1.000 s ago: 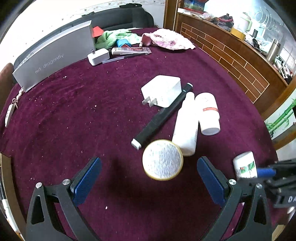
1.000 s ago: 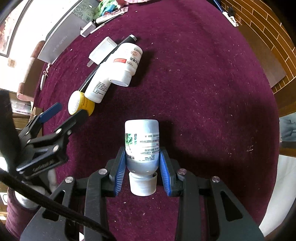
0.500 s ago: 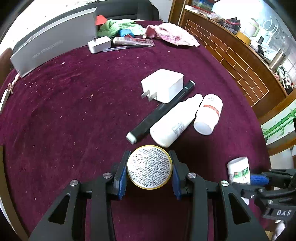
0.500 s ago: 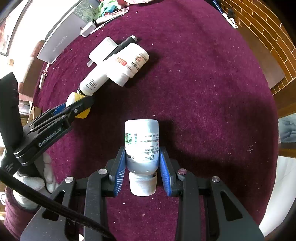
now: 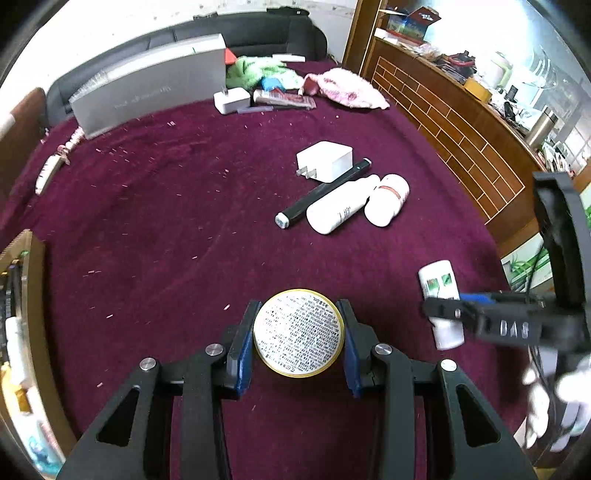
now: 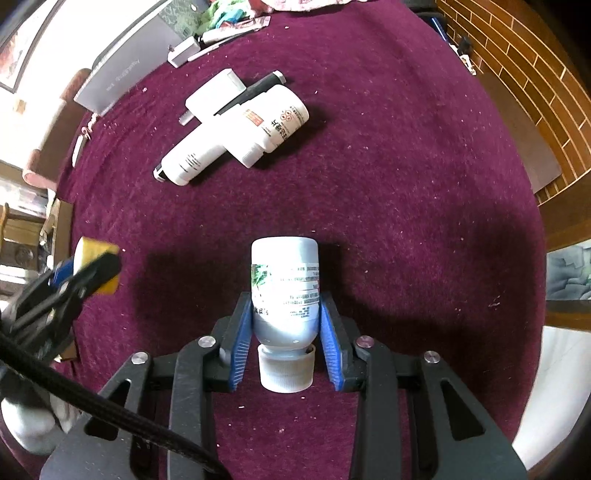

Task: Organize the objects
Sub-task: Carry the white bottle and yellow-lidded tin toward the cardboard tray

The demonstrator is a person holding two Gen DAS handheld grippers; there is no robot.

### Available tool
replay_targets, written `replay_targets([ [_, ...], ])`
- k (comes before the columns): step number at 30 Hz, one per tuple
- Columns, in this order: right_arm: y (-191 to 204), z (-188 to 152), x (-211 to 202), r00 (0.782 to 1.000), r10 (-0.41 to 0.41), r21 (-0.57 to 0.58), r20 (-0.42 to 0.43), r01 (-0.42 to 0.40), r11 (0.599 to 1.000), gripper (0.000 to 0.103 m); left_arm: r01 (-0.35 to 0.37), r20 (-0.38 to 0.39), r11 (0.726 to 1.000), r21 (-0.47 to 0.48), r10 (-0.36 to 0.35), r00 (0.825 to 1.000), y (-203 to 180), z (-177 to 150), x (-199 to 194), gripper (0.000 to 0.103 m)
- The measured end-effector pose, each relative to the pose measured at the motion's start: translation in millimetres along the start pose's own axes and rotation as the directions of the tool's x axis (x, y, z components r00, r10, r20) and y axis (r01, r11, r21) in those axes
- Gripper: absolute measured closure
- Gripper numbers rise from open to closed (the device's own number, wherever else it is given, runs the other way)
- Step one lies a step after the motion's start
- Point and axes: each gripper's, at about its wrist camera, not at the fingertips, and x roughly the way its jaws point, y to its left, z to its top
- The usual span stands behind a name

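My left gripper (image 5: 298,334) clamps the round gold-rimmed tin (image 5: 298,332) between its pads, now lifted clear of the maroon cloth (image 5: 166,221). My right gripper (image 6: 285,341) stays shut on the white labelled bottle (image 6: 284,291), cap toward me.

Your far left: grey box (image 5: 147,96) standing on edge on maroon table (image 5: 166,221), black sofa (image 5: 243,31) behind it. Far centre: green cloth (image 5: 255,70), pink cloth (image 5: 343,90) to its right. Your right: brick-pattern wooden counter (image 5: 461,140), cluttered top. Near left: wooden shelf (image 5: 22,332).
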Motion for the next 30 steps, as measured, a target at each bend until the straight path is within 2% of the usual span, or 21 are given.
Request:
replay_targets([
  [4, -6, -6, -2, 0.997, 0.073, 0.047, -0.006, -0.072, 0.996, 0.071, -0.016, 0.02, 1.0, -0.009, 0.016, 1.0, 5, -13, -21, 0.069],
  [15, 31, -27, -4, 0.989, 0.143, 0.039, -0.029, -0.142, 0.989, 0.071, -0.058, 0.035, 0.995, -0.078, 0.061, 0.998, 46, -47, -59, 0.069],
  [23, 89, -26, -5, 0.98, 0.195, -0.011, -0.034, -0.195, 0.981, 0.071, -0.072, 0.052, 0.99, -0.125, 0.079, 0.996, 88, -65, -78, 0.069],
  [30, 155, -27, 6, 0.975, 0.214, -0.084, -0.058, -0.218, 0.972, 0.071, -0.087, 0.054, 0.981, -0.174, 0.098, 0.994, 144, -81, -94, 0.068],
])
